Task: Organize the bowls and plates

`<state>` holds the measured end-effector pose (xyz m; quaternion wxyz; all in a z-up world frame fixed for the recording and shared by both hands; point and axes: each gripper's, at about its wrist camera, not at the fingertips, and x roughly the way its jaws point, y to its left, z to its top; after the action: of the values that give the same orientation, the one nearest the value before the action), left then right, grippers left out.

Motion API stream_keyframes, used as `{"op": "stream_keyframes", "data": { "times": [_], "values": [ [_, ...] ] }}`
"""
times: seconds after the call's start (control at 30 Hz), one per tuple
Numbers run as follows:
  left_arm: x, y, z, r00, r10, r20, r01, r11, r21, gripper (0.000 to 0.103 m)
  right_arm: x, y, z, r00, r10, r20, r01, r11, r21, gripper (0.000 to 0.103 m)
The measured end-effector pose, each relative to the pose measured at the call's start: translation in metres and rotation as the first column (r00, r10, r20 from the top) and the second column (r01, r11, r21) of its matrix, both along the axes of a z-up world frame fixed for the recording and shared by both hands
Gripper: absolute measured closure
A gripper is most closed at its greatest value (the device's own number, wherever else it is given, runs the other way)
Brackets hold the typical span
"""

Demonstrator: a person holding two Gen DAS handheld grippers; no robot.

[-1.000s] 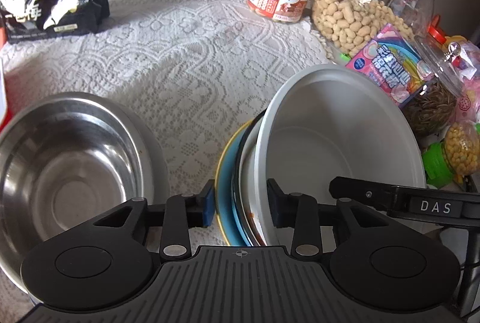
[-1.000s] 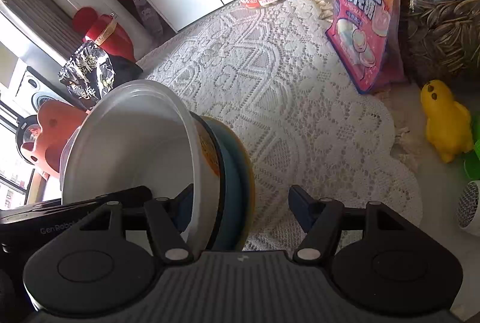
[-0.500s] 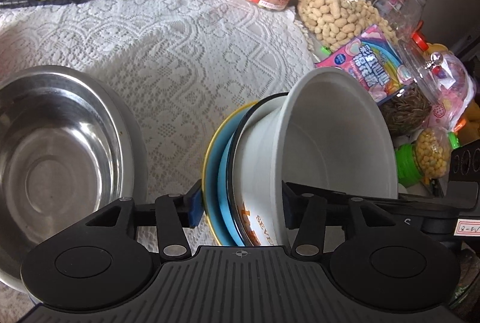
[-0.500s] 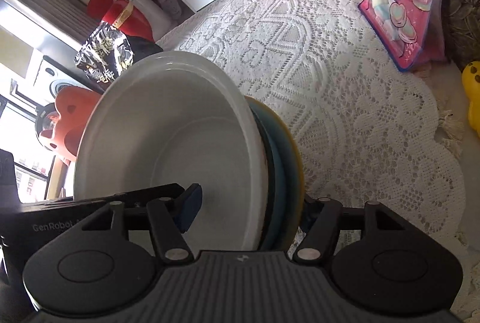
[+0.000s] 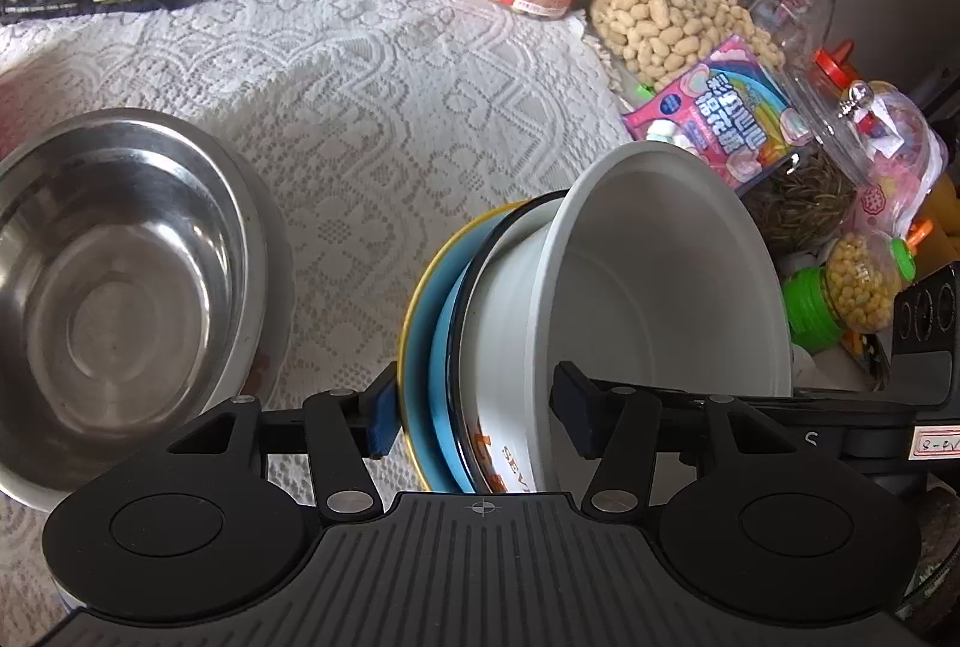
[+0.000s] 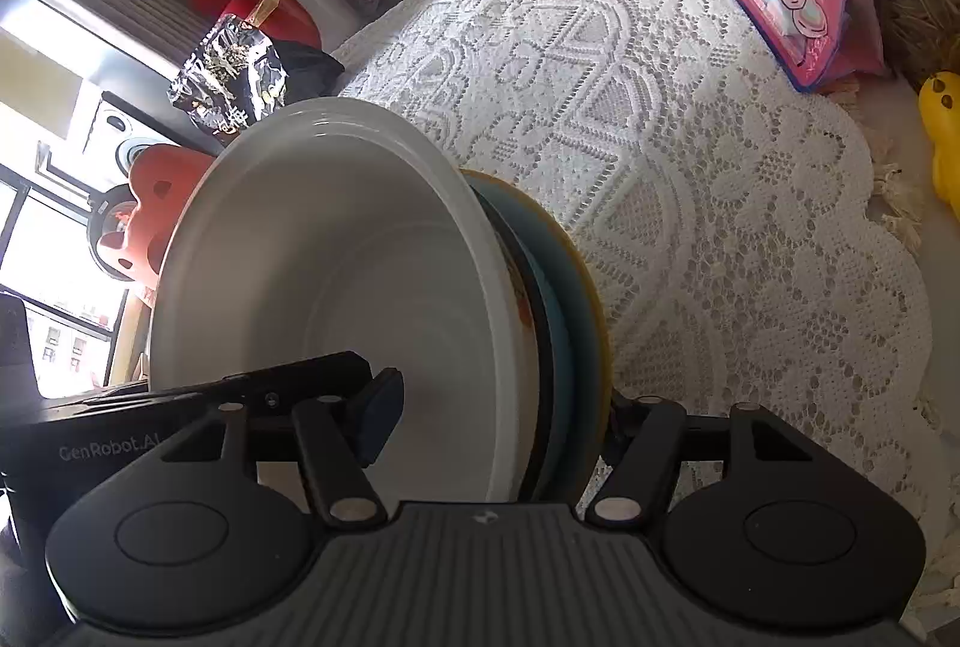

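I have the nested stack pinched from both sides: my left tool (image 5: 474, 422) clamps across the white bowl (image 5: 660, 287), the enamel bowl under it and the blue plate (image 5: 429, 347), and my right tool (image 6: 498, 425) grips the same stack. Two grips keep the pieces from sliding apart (they are only nested). The stack is lifted over the bench (image 5: 390, 107), tipped on edge, mouth facing my right, beside the steel bowl (image 5: 114, 287).
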<state>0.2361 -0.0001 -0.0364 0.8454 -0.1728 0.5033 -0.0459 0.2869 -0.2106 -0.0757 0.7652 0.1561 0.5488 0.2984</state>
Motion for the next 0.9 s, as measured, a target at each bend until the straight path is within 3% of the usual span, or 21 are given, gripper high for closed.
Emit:
{"op": "stream_keyframes", "data": {
  "times": [0.27,0.47,0.6,0.9],
  "values": [
    [-0.006,-0.015,0.006,0.999,-0.031,0.022,0.029,0.995,0.092,0.047,0.003,-0.001,-0.003,1.0,-0.01,-0.001,0.01,1.0,0.004,0.038],
    [-0.013,-0.026,0.024,0.993,-0.029,0.111,0.001,0.971,0.24,0.049,-0.004,0.004,0.002,0.999,0.006,0.034,-0.005,1.0,-0.008,0.038],
    [-0.018,-0.028,0.042,0.985,-0.051,0.168,0.011,0.973,0.231,0.048,-0.014,0.011,0.005,0.997,0.016,0.073,-0.013,0.999,-0.045,0.037],
    [-0.021,-0.039,0.042,0.982,-0.062,0.18,0.009,0.96,0.281,0.049,-0.015,0.004,0.005,0.996,-0.017,0.084,0.019,0.999,-0.029,0.037]
  ]
}}
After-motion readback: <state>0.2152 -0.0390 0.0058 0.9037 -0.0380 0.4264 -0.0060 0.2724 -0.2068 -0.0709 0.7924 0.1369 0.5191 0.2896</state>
